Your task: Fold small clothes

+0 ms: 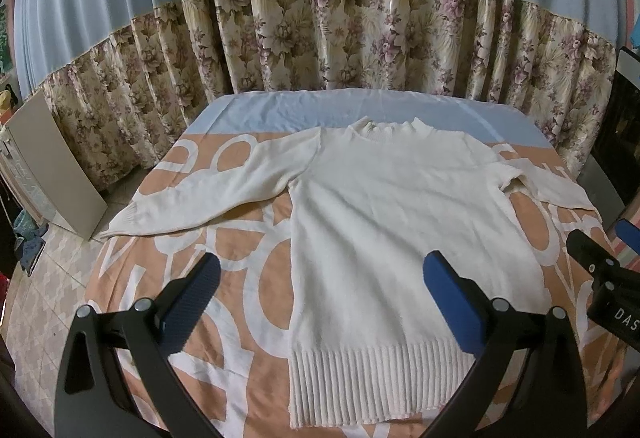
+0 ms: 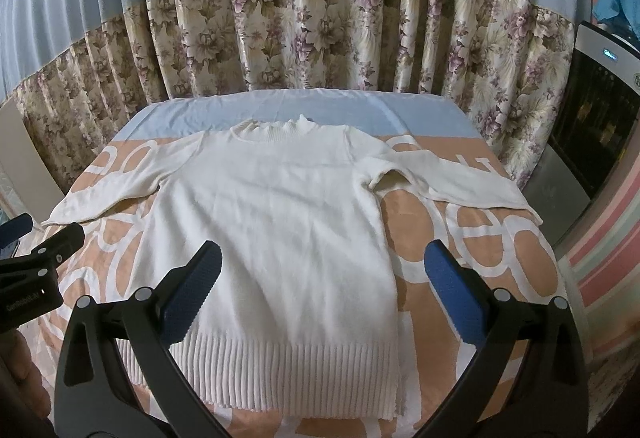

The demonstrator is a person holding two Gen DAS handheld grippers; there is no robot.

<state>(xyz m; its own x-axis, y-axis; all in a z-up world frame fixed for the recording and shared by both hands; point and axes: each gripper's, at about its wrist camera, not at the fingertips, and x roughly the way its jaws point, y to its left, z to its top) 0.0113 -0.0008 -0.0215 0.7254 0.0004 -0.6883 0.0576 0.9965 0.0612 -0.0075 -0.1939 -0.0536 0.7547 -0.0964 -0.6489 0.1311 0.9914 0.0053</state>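
A cream knit sweater (image 1: 384,222) (image 2: 276,222) lies flat and face up on the patterned table cover, collar at the far end, ribbed hem (image 1: 372,382) (image 2: 288,378) nearest me. Both sleeves spread sideways; the left sleeve (image 1: 208,193) reaches the table's left edge, the right sleeve (image 2: 460,181) the right edge. My left gripper (image 1: 320,302) hovers open above the sweater's lower left side. Over the lower right side my right gripper (image 2: 324,298) is open too. Neither holds cloth. The other gripper shows at each view's side: the right gripper (image 1: 600,270) and the left gripper (image 2: 36,258).
The table carries an orange-and-white cover (image 1: 248,278) with a light blue strip (image 1: 320,109) at the far end. A floral curtain (image 1: 360,37) hangs right behind. A beige board (image 1: 52,165) leans at the left on tiled floor; a dark appliance (image 2: 592,109) stands at the right.
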